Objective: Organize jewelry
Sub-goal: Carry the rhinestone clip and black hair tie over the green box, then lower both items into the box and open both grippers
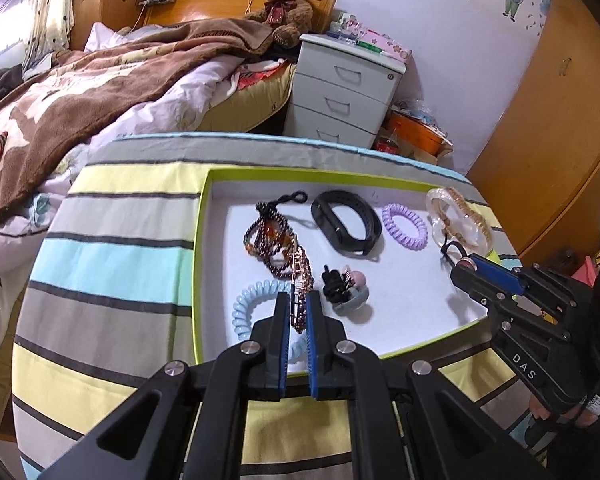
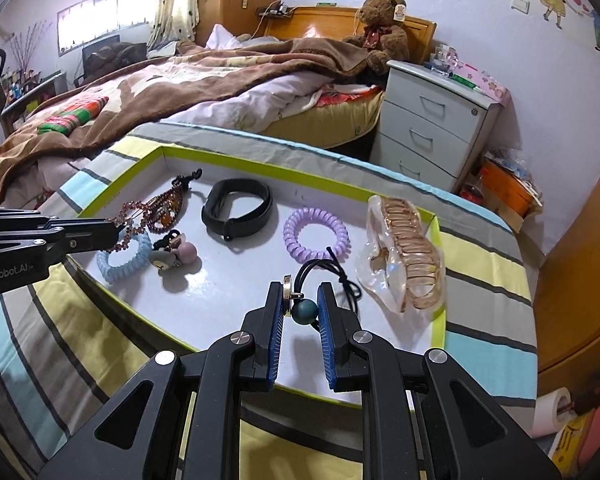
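Note:
A shallow white tray with a green rim (image 1: 204,240) (image 2: 436,272) lies on a striped cloth. My left gripper (image 1: 299,300) (image 2: 114,234) is shut on a pink rhinestone hair clip (image 1: 302,280) (image 2: 130,220), held over a blue coil hair tie (image 1: 248,308) (image 2: 120,264). My right gripper (image 2: 300,300) (image 1: 466,266) is shut on a black cord hair tie with a teal bead (image 2: 305,310) and a round charm. In the tray lie a dark beaded bracelet (image 1: 266,236), a black band (image 1: 346,222) (image 2: 238,206), a purple coil tie (image 1: 404,226) (image 2: 316,234), and a bear hair tie (image 1: 348,286) (image 2: 174,256).
A clear bag with a gold claw clip (image 1: 460,216) (image 2: 408,256) rests on the tray's right rim. A bed with a brown blanket (image 1: 120,68) lies behind the table, a white drawer unit (image 1: 344,88) stands at the back, and wooden wardrobes (image 1: 560,120) are to the right.

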Motion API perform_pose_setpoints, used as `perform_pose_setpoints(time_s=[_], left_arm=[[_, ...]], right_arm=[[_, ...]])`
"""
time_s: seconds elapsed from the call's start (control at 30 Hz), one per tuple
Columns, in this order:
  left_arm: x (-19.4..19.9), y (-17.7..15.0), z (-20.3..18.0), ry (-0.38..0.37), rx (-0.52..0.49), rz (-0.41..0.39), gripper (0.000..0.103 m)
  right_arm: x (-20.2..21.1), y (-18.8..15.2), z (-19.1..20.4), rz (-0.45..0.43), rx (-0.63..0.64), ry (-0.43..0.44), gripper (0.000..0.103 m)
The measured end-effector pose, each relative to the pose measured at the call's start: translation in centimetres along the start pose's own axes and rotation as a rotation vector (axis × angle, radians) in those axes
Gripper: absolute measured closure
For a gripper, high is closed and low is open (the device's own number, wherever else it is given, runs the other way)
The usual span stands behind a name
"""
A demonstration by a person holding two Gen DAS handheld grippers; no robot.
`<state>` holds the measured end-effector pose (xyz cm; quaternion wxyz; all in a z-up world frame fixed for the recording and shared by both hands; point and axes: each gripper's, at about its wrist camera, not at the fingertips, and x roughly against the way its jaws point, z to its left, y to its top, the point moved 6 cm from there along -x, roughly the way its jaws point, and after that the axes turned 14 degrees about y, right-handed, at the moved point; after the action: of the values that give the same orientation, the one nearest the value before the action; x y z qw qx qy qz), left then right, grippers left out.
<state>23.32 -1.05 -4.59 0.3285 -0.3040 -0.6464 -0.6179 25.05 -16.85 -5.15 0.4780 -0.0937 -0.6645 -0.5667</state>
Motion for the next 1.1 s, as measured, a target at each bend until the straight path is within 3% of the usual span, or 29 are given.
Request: perform_pose_setpoints(time_s=[1.1], left_arm=[[-1.3, -0.8, 0.5, 0.005, 0.033, 0.045, 0.094]], right_arm=[[-1.5, -0.5, -0.1, 0.028, -0.049, 0.048, 0.084]])
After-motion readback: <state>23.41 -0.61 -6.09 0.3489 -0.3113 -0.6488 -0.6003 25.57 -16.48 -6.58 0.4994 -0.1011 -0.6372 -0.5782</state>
